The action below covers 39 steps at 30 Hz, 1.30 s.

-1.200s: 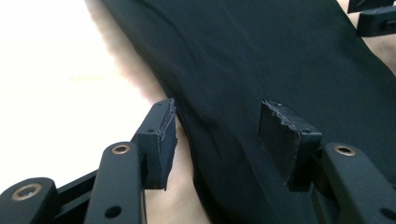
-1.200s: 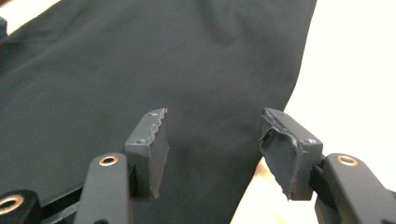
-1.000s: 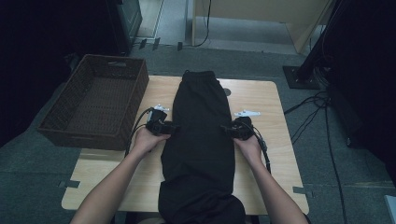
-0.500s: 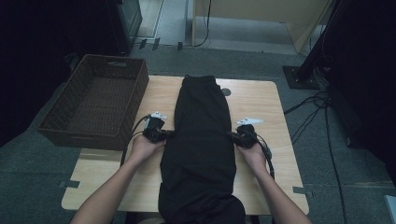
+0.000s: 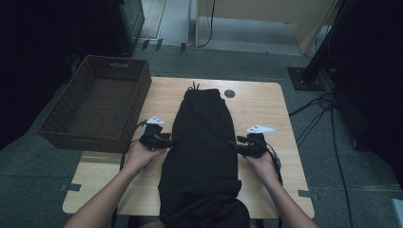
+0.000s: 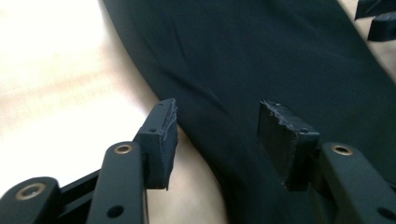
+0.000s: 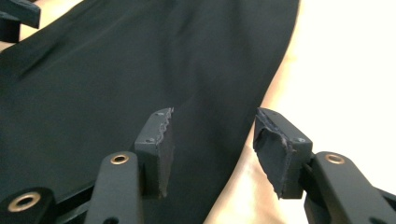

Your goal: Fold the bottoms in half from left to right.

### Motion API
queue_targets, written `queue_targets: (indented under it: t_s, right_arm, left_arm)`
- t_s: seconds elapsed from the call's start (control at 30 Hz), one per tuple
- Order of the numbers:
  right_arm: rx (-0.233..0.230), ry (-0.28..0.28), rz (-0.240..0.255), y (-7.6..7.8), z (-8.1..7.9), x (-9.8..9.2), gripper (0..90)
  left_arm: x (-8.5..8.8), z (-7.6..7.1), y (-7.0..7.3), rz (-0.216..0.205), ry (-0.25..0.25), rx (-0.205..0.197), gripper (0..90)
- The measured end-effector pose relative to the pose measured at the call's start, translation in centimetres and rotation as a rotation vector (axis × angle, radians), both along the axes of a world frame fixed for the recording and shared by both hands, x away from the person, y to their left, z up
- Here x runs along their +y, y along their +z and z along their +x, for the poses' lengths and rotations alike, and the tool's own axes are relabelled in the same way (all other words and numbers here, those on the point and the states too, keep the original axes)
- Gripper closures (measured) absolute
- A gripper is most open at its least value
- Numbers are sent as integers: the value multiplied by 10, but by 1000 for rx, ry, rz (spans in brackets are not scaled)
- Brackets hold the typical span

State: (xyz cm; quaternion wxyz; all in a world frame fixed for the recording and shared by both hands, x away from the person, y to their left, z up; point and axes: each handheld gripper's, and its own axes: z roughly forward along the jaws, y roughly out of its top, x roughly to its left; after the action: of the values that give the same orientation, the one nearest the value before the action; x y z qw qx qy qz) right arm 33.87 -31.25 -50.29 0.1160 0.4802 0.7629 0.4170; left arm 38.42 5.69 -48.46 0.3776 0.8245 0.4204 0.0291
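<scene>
The black garment (image 5: 202, 156) is a long, plain piece of dark cloth with soft wrinkles, lying flat along the middle of the wooden table (image 5: 266, 104); its near end hangs over the table edge by the person. The left gripper (image 5: 164, 141) is at its left edge and the right gripper (image 5: 237, 145) at its right edge, so the cloth lies between the 2. Each gripper's jaws have just been opening and now stand apart over the cloth edge, holding nothing. A wicker basket (image 5: 95, 102) stands left of the left gripper.
</scene>
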Motion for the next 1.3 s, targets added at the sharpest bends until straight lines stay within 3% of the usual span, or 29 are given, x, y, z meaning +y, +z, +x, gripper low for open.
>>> queue_targets:
  t_s: [0.17,0.3,0.47,0.57,0.63,0.7,0.8,1.0,1.3]
  right_arm:
    - [20,-18,-4,-2,39,7,458]
    - [13,-52,-44,-2,62,12,432]
    - [19,-73,-52,-8,78,19,463]
    - [15,-80,-67,-13,79,21,505]
    - [20,-76,-50,-13,77,21,595]
    - [12,-69,-64,-14,73,22,673]
    - [28,-80,-43,-13,64,22,723]
    - [31,-26,-47,-13,32,18,735]
    - [95,34,-17,-11,-19,14,741]
  left_arm:
    - [-15,33,-1,15,7,-5,463]
    - [-21,50,-5,18,16,3,458]
    - [-26,56,-15,34,17,34,504]
    - [-25,55,-18,30,17,30,595]
    - [-24,53,-18,29,8,35,685]
    - [-23,50,-18,33,1,38,777]
    - [-21,40,-18,38,-18,46,854]
    - [-16,3,-19,32,-61,49,887]
    - [-8,-50,-17,35,-112,83,889]
